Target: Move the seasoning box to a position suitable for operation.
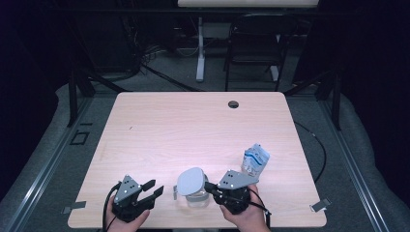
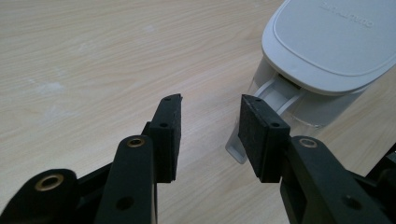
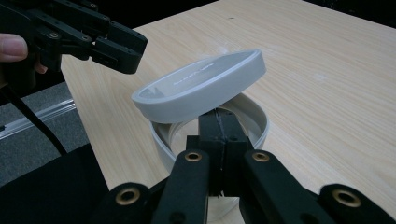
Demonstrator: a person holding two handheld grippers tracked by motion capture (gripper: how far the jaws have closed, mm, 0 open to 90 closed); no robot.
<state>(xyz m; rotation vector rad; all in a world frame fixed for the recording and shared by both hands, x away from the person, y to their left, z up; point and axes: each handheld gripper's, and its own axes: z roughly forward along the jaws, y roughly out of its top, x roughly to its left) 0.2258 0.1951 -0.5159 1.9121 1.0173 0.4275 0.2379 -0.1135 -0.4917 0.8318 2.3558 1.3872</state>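
High view: clear jug with grey lid tilted up sits at near table edge, between both grippers. Right gripper jaws pressed together on its rim. Left gripper jaws spread, empty, handle just right of them.

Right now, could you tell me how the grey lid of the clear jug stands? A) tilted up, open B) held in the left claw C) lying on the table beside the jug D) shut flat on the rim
A: in the right gripper view the grey lid slants up off the rim of the clear jug.
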